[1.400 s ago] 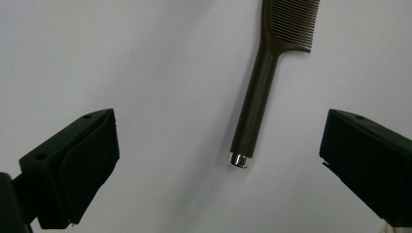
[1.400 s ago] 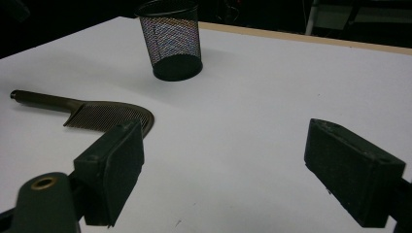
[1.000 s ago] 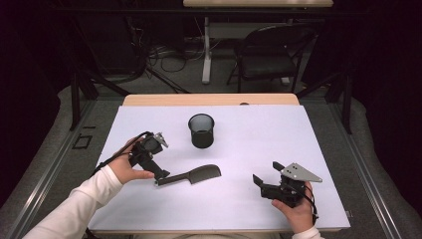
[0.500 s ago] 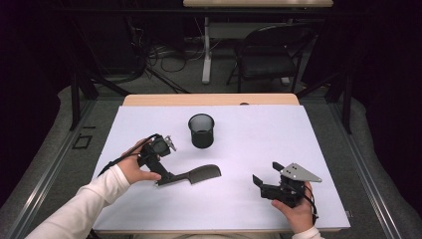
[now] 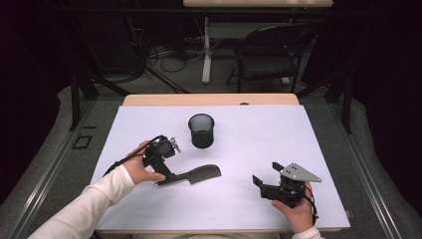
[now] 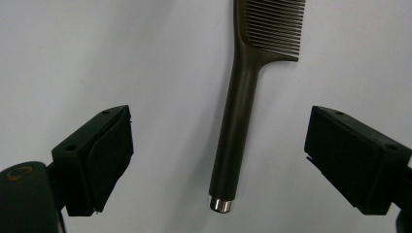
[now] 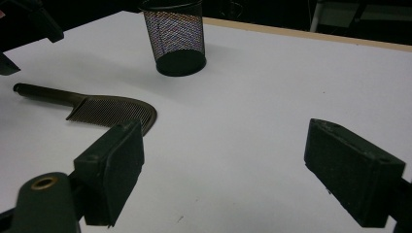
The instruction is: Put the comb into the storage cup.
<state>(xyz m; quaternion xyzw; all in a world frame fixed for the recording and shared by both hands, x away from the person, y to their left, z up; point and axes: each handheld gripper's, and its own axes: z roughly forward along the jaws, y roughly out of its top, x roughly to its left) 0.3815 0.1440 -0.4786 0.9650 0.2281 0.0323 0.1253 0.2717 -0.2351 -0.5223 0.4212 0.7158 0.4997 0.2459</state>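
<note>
Just brought the left gripper (image 5: 165, 174) in from the left edge of the white table top (image 5: 298, 139) and down over the handle end of the dark brown plastic comb with a long straight handle (image 5: 191, 175). Narrowed its jaws a little on the way, yet left them well apart: seen along them in the left gripper view, with the handle (image 6: 238, 121) lying flat on the table between the two pads (image 6: 109, 150), nearer neither, touched by neither. Reads as lined up for a pinch on the handle, likely just above its small silver cap, with the closing barely begun and the comb not yet held.

Kept the right gripper (image 5: 265, 174) parked near the front right of the table, jaws wide apart on nothing, aimed across at the comb's toothed head (image 7: 114, 110) and the black wire-mesh cup (image 5: 201, 130) standing upright beyond it, well apart from both.

Hard to judge: how high the left pads hang above the table. Cut off at the top of the left gripper view: the far end of the teeth. Covered from above: the handle's tip, under the left gripper. Unreadable through the mesh: anything inside the cup (image 7: 177, 36).
</note>
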